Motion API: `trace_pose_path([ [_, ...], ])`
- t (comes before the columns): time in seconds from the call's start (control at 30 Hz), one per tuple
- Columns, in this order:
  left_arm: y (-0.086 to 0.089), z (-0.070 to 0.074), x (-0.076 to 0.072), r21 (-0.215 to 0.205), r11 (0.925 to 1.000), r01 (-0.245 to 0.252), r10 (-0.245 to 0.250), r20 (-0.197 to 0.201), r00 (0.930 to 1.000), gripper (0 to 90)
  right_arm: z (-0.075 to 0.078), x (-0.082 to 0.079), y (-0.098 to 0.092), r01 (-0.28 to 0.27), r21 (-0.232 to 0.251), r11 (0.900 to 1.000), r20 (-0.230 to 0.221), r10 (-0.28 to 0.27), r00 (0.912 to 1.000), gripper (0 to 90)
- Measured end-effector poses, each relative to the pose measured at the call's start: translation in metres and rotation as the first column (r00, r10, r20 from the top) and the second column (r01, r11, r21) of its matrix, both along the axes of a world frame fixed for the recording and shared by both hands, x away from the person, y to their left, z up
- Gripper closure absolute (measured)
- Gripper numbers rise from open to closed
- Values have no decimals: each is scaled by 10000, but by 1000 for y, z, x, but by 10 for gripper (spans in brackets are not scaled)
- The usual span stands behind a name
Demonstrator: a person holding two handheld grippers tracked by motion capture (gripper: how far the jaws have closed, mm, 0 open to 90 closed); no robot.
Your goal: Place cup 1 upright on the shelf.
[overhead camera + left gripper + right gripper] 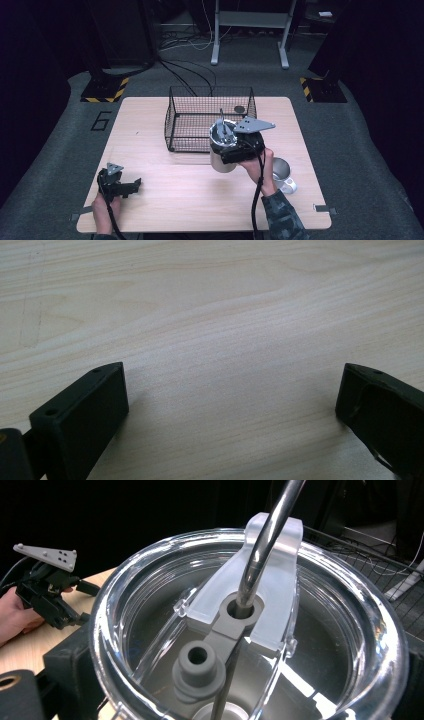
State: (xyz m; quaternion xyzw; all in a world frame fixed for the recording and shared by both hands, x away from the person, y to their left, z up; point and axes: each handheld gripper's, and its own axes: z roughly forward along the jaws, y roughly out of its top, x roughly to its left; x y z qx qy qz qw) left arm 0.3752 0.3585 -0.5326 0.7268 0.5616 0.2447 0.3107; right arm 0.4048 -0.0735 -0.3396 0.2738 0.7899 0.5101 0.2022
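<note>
A steel tumbler (221,148) with a clear lid (150,605) and a metal straw (265,535) is held just in front of the wire basket (172,120). My right gripper (236,151) is shut on the tumbler's upper wall, one black jaw on each side of the lid in the right gripper view. The tumbler leans slightly. My left gripper (131,186) rests low over the table's front left, open, with bare wood between its jaws (232,405). It also appears far off as the left gripper (50,590) in the right gripper view.
A steel mug (281,170) with a white handle stands on the wooden table (165,200) right of the person's right hand. A small dark disc (239,109) lies in the basket's back right corner. Cables and a stand's legs lie on the floor behind.
</note>
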Motion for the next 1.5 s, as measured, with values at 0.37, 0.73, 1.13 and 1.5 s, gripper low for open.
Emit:
trace_pose_path([
  [0.37,0,0,0,3,10000,2,-2,-2,10000,4,14,10,6,-36,95,9999,101,35,9999,37],
  [0.73,0,0,0,19,10000,4,-4,-26,10000,4,22,22,11,35,136,9999,118,-37,9999,37],
  [1.13,0,0,0,4,10000,4,-4,-5,10000,4,31,40,21,55,114,9999,203,-57,9998,37],
  [1.5,0,0,0,1,10000,23,-23,-28,10000,4,38,55,32,-86,29,10000,235,85,9997,37],
])
